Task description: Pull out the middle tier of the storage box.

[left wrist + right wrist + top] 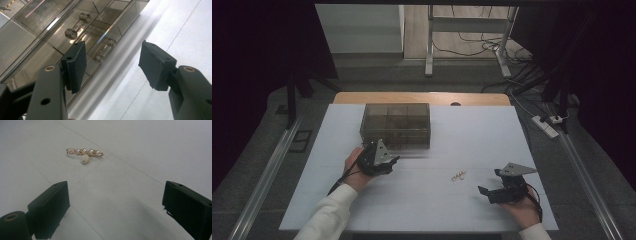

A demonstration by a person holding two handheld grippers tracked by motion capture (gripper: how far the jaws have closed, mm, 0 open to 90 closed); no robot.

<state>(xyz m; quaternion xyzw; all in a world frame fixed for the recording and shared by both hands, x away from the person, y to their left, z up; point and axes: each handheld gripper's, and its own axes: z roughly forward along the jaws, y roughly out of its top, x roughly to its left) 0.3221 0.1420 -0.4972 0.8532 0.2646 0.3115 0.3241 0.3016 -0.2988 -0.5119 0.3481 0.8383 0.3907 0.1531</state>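
Left tool gapes released by the drawer box; right tool wide, empty.

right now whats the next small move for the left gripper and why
Probably ease the left gripper forward so its open jaws straddle a drawer handle on the smoky box. The jaws hold nothing and already face that front. The right gripper waits open, pointed at the pearl brooch on the white table.
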